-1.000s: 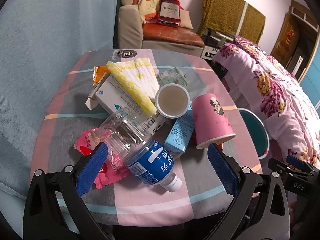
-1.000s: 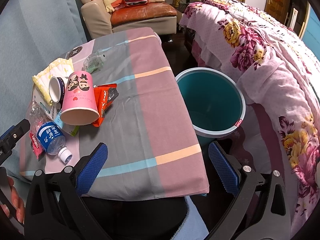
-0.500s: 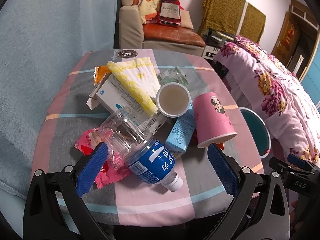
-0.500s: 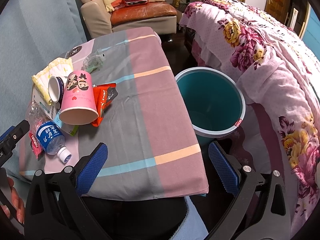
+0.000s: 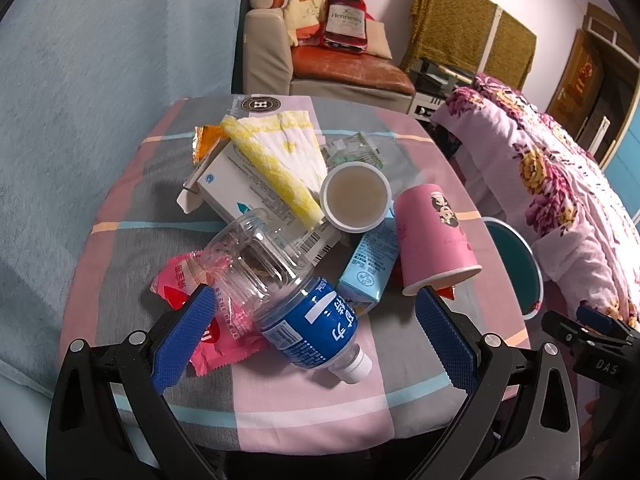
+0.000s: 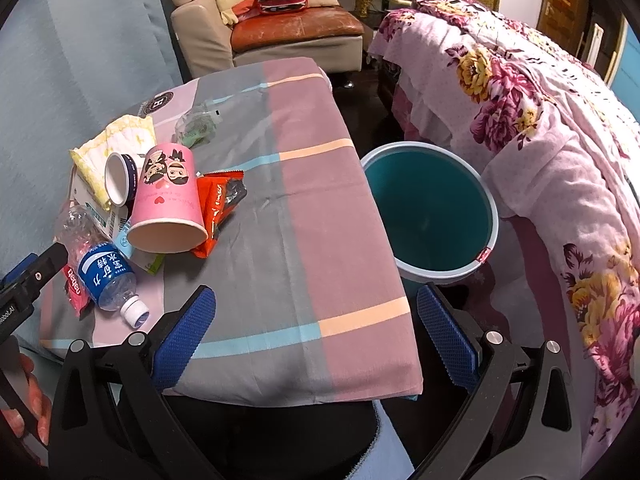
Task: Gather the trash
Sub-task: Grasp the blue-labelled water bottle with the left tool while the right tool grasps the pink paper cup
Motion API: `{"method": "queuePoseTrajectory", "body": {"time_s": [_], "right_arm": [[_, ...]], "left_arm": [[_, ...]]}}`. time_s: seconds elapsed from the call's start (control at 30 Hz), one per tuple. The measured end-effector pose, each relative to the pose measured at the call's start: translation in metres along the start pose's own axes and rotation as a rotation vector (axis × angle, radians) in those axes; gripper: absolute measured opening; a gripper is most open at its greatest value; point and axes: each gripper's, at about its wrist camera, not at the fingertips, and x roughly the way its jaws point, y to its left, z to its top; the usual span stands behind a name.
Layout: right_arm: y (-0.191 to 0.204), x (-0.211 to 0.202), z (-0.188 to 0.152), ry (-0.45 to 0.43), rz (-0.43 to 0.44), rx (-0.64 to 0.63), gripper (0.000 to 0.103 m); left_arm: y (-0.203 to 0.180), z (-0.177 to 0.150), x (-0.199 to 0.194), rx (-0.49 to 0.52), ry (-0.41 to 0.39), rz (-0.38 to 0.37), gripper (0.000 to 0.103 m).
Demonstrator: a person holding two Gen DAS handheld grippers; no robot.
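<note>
Trash lies in a loose pile on the left part of the counter, which is covered with a pink and grey checked cloth. Nearest to the left gripper, whose blue-padded fingers stand wide apart and hold nothing, is a crushed clear plastic bottle with a blue label, lying on its side with the white cap toward the camera. It rests partly on a pink plastic snack wrapper. Just behind the bottle there is a small light blue carton, and beside it a pink paper cup with cartoon figures lies on its side, above an orange-red snack bag. Further back are a small round white cup, a white flat cardboard box and a yellow and white paper napkin on top of the box. The right gripper is also wide open and empty, above the near edge of the counter, well apart from the pile. Next to the counter, on the right, stands a round teal bin with a light rim, near a bed with a pink floral blanket. Far behind is a beige and brown sofa.
</note>
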Motion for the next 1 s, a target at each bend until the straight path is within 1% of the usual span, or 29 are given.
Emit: {"method": "queuePoseTrajectory", "body": {"time_s": [0.1,0.17,0.23,0.4,0.5,0.6,0.67,0.7,0.73,0.77,0.8,0.83,0.87,0.9,0.93,0.97,1.0], "right_arm": [[0.001,0.001,0.003,0.005,0.006,-0.001,0.097],[0.001,0.002,0.008,0.005,0.011,-0.005,0.097],[0.002,0.003,0.013,0.011,0.025,-0.012,0.097],[0.008,0.009,0.026,0.03,0.049,-0.022,0.097],[0.01,0.015,0.033,0.052,0.081,-0.016,0.097],[0.016,0.021,0.042,0.078,0.115,-0.019,0.097],[0.022,0.024,0.048,0.088,0.149,-0.025,0.097],[0.027,0.026,0.053,0.091,0.172,-0.027,0.097],[0.029,0.027,0.056,0.094,0.191,-0.028,0.097],[0.034,0.028,0.06,0.099,0.209,-0.032,0.097],[0.037,0.03,0.063,0.099,0.216,-0.037,0.096],[0.043,0.031,0.068,0.098,0.229,-0.048,0.095],[0.049,0.033,0.071,0.098,0.242,-0.06,0.091],[0.057,0.036,0.076,0.105,0.263,-0.082,0.082],[0.063,0.039,0.079,0.12,0.278,-0.097,0.079],[0.067,0.042,0.081,0.134,0.29,-0.103,0.077],[0.075,0.049,0.084,0.158,0.306,-0.11,0.077]], "left_arm": [[0.003,-0.001,0.001,-0.001,-0.001,0.009,0.1],[0.006,-0.004,0.004,-0.008,0.001,0.028,0.1],[0.013,-0.005,0.013,-0.029,0.03,0.035,0.1],[0.024,-0.009,0.031,-0.078,0.091,0.011,0.1],[0.026,-0.011,0.04,-0.09,0.11,0.012,0.1],[0.027,-0.013,0.054,-0.11,0.155,-0.002,0.1],[0.027,-0.015,0.063,-0.117,0.166,-0.002,0.1],[0.027,-0.015,0.066,-0.121,0.167,-0.013,0.099],[0.028,-0.016,0.068,-0.118,0.165,-0.022,0.095],[0.027,-0.015,0.068,-0.113,0.161,-0.04,0.085],[0.027,-0.015,0.068,-0.108,0.157,-0.06,0.084],[0.027,-0.016,0.067,-0.102,0.152,-0.064,0.084],[0.026,-0.018,0.066,-0.092,0.146,-0.071,0.084],[0.026,-0.019,0.065,-0.083,0.144,-0.08,0.084],[0.027,-0.021,0.065,-0.076,0.143,-0.091,0.084],[0.028,-0.022,0.064,-0.073,0.144,-0.1,0.084],[0.03,-0.023,0.064,-0.072,0.146,-0.111,0.084]]}}
